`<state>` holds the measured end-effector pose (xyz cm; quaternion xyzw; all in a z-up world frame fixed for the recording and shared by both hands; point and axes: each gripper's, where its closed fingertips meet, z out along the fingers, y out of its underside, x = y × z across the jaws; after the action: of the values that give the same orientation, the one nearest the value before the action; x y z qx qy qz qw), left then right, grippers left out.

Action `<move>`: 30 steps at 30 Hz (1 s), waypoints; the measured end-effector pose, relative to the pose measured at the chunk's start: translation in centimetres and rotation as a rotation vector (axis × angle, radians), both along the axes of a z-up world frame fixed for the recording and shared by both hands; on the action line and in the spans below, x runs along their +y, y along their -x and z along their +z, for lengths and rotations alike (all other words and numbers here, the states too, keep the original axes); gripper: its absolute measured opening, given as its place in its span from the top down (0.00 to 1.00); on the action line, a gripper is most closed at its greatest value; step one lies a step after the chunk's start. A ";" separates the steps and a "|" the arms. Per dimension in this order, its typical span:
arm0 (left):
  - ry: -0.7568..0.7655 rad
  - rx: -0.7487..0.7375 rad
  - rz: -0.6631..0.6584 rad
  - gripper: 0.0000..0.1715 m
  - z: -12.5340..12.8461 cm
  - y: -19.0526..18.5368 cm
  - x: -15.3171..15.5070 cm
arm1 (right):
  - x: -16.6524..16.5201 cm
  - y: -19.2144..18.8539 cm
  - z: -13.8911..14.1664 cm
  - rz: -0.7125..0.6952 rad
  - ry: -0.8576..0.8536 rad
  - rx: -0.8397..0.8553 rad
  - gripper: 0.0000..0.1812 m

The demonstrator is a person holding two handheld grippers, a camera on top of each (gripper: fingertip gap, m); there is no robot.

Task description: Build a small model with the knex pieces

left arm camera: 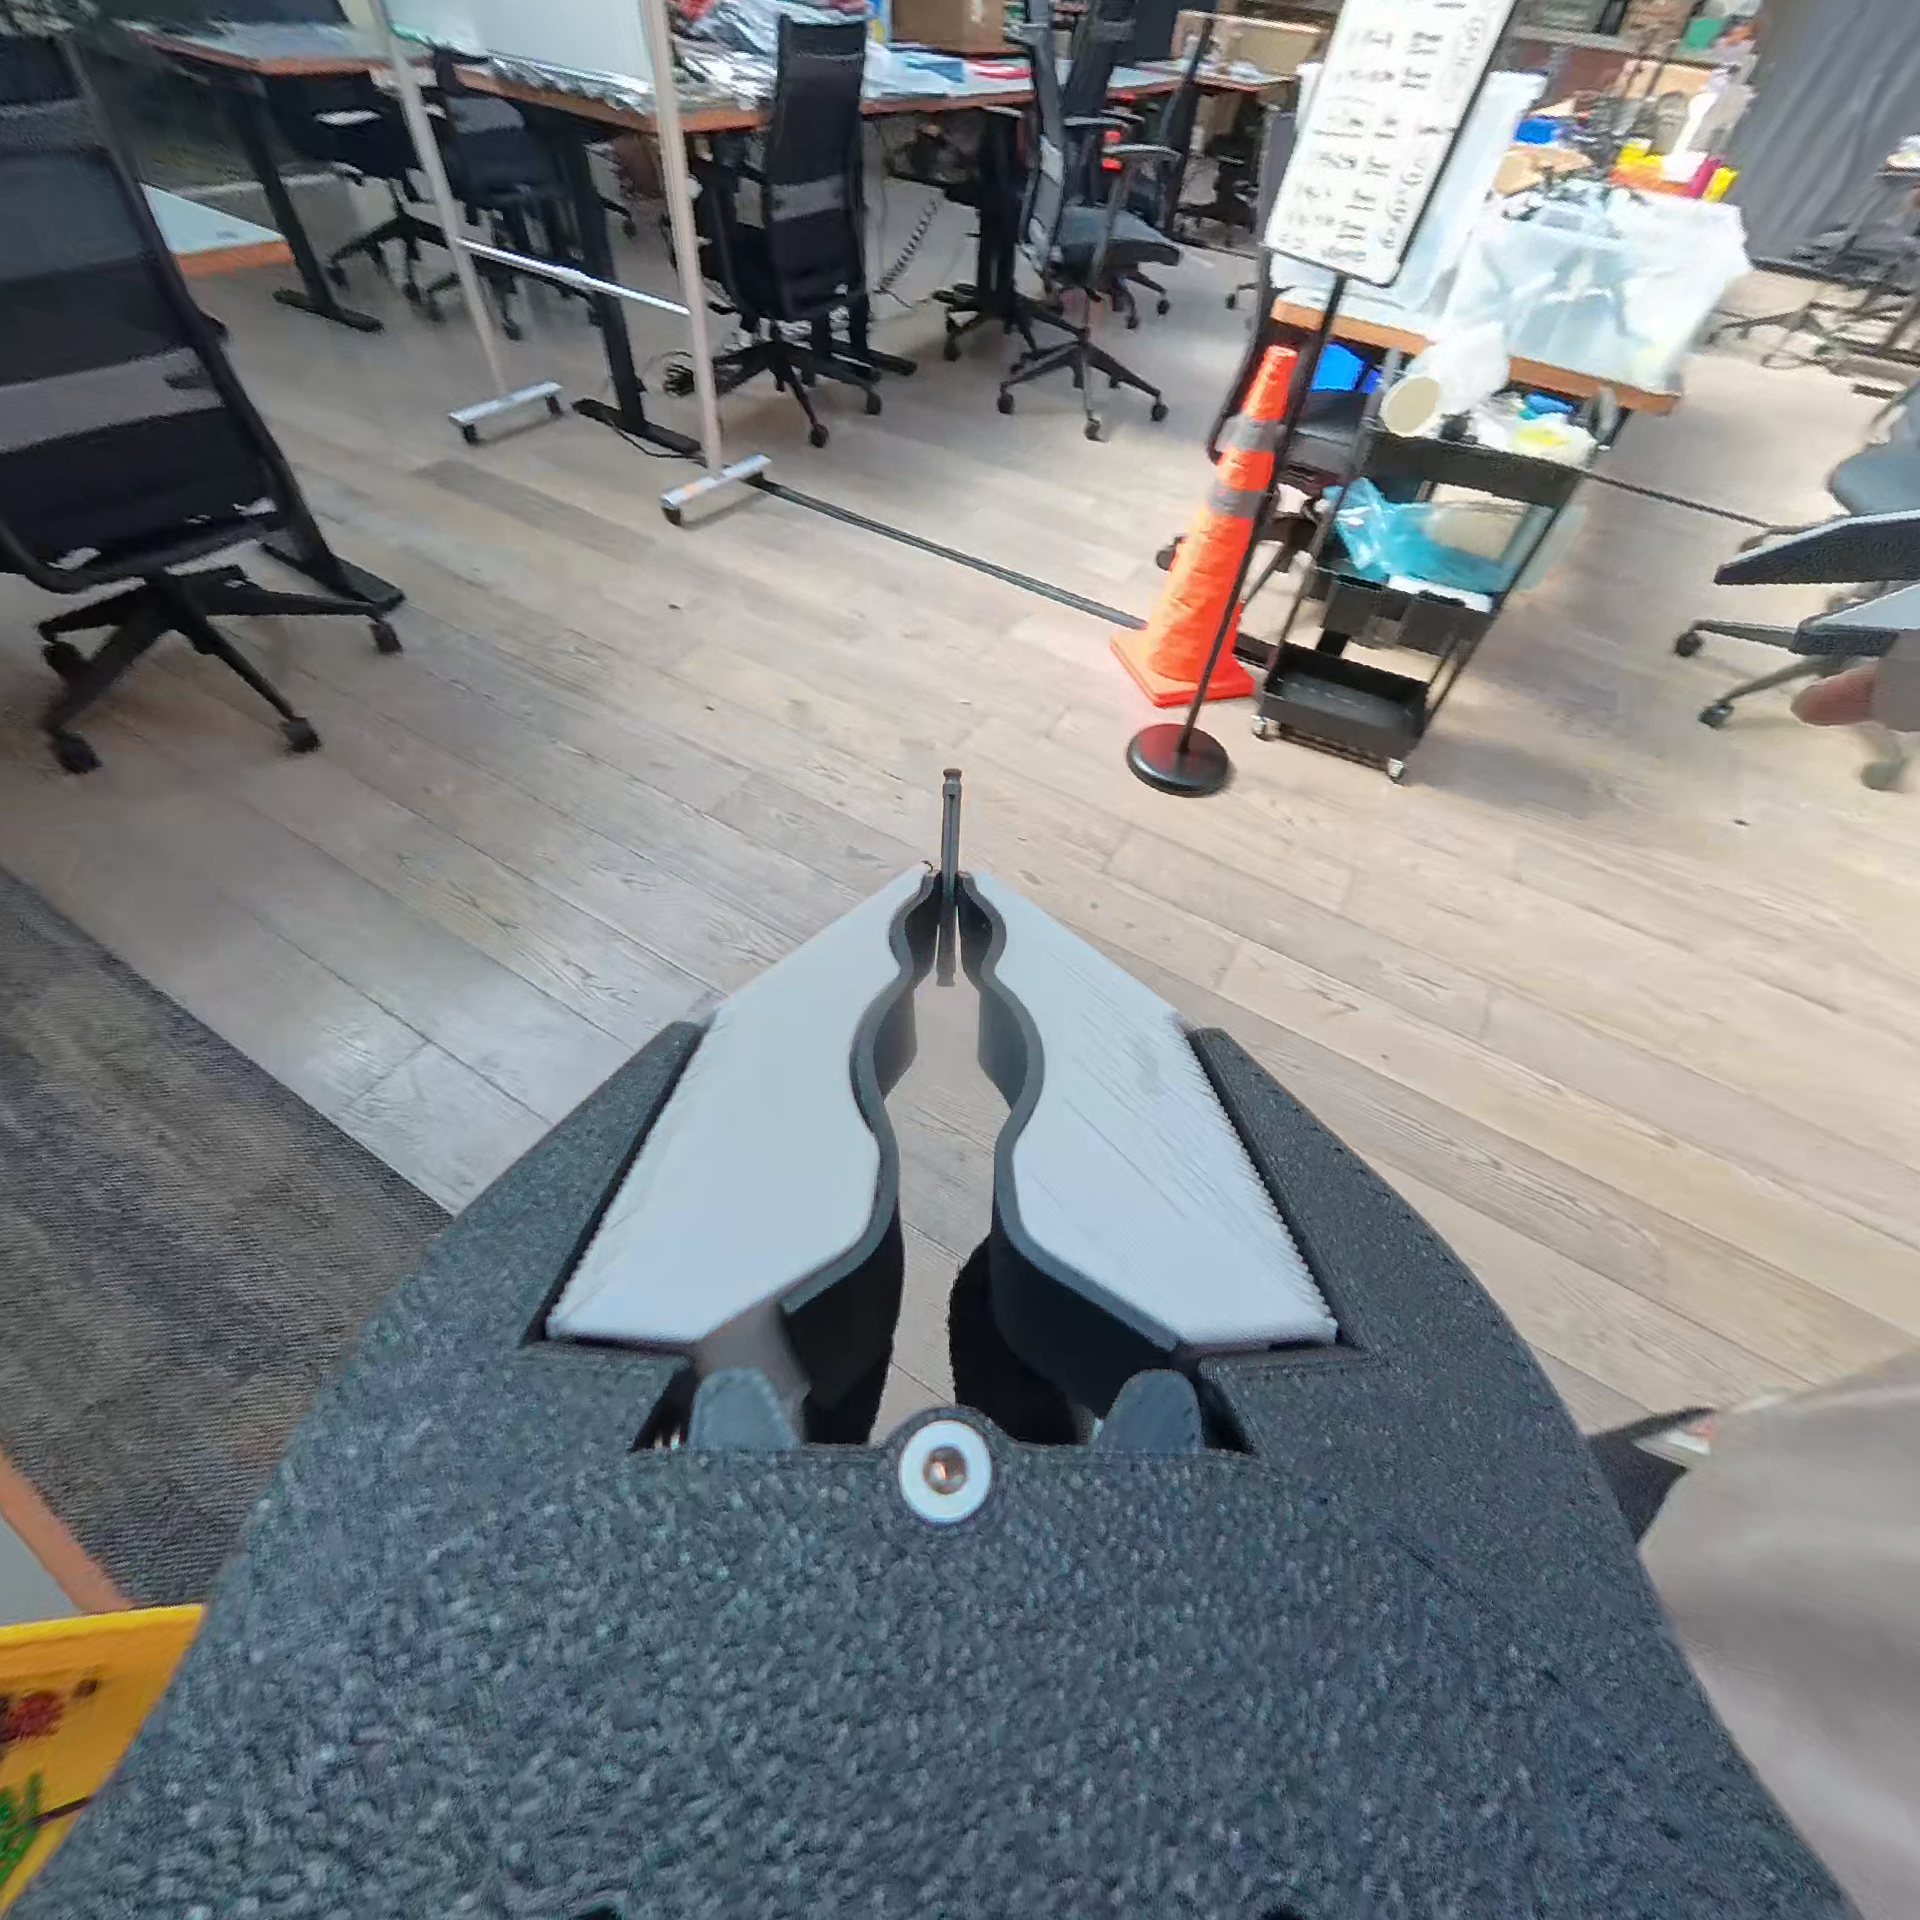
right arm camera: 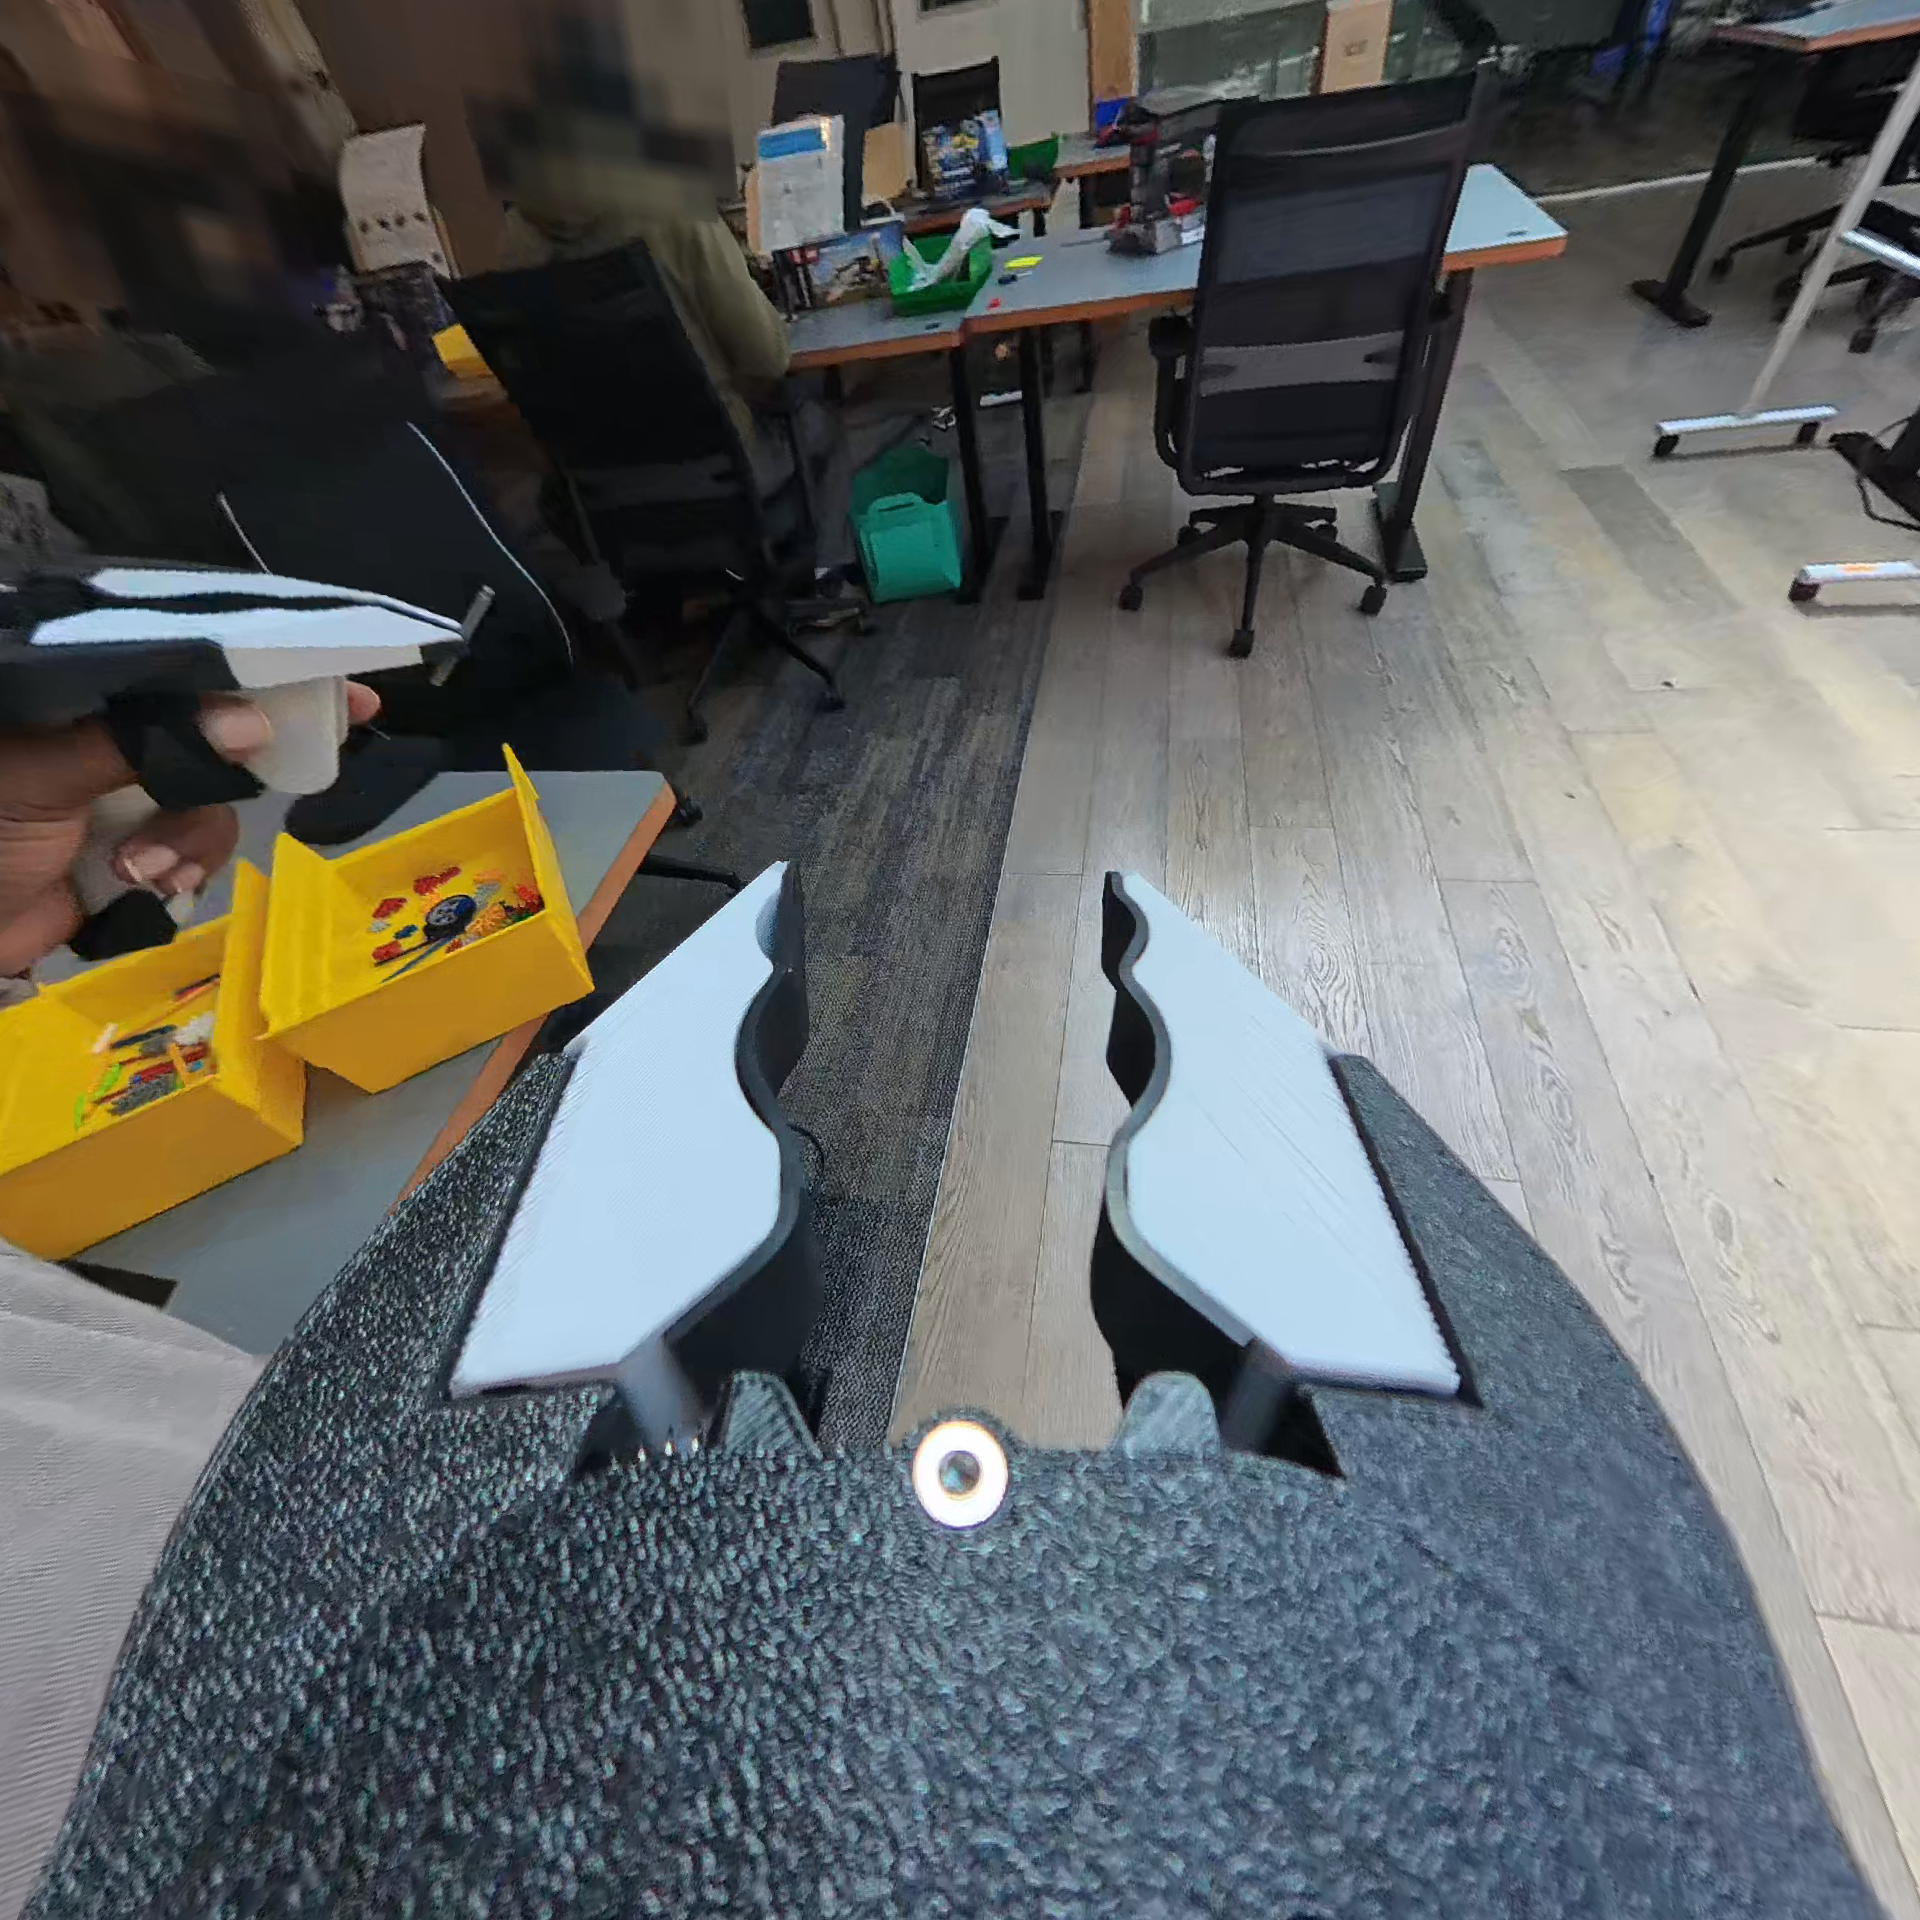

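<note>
The left gripper [left arm camera: 948, 883] is closed at its tips around a thin dark rod [left arm camera: 950, 831], which stands upright between the tips and juts out beyond them; the rod looks like a small axle or pin, though its exact kind is too small to tell. It is held in the air above a pale wood-plank floor [left arm camera: 1351, 1039], with an orange traffic cone [left arm camera: 1216, 551] and a black rolling cart [left arm camera: 1392, 582] well beyond it. The right gripper [right arm camera: 951, 894] has its fingers spread wide apart with nothing between them, hovering over the seam where grey carpet [right arm camera: 883, 779] meets the planks. To its left, a grey table [right arm camera: 343, 1164] carries two yellow bins [right arm camera: 312, 997] standing just beside each other, both holding small coloured building pieces. A hand [right arm camera: 62, 831] holds the left gripper above those bins.
</note>
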<state>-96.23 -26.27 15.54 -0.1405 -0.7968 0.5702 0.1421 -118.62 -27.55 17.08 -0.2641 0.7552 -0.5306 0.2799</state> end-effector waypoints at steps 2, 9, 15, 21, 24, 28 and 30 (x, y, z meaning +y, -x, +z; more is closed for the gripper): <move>0.036 -0.007 0.125 0.99 1.6 -2.6 -2.9 | -5.6 -1.5 0.5 0.075 0.026 0.023 0.66; 0.018 -0.121 0.537 0.99 -0.9 -15.0 -5.7 | -21.2 -15.8 0.2 0.424 0.050 0.073 0.66; -0.061 -0.070 0.783 0.99 -6.1 -27.4 -8.2 | -27.5 -34.6 1.7 0.660 0.079 0.053 0.66; 0.028 -0.075 1.027 0.99 -1.1 -37.6 -10.5 | -28.9 -49.5 1.0 0.991 0.072 0.080 0.65; -0.022 -0.099 1.178 0.99 -2.0 -41.6 -9.4 | -30.2 -57.0 -1.7 1.139 -0.026 0.096 0.65; -0.108 -0.023 1.463 0.99 -5.4 -45.2 -6.4 | -31.6 -67.2 -1.8 1.360 -0.032 0.061 0.64; -0.145 0.025 1.611 0.99 -7.2 -46.6 -5.4 | -33.7 -72.1 -1.1 1.424 0.033 0.035 0.64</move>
<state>-49.66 -31.69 8.31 0.4926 -0.6867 0.4461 -0.2944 -46.56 -61.23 15.98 -0.7061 0.3954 -0.2258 0.5423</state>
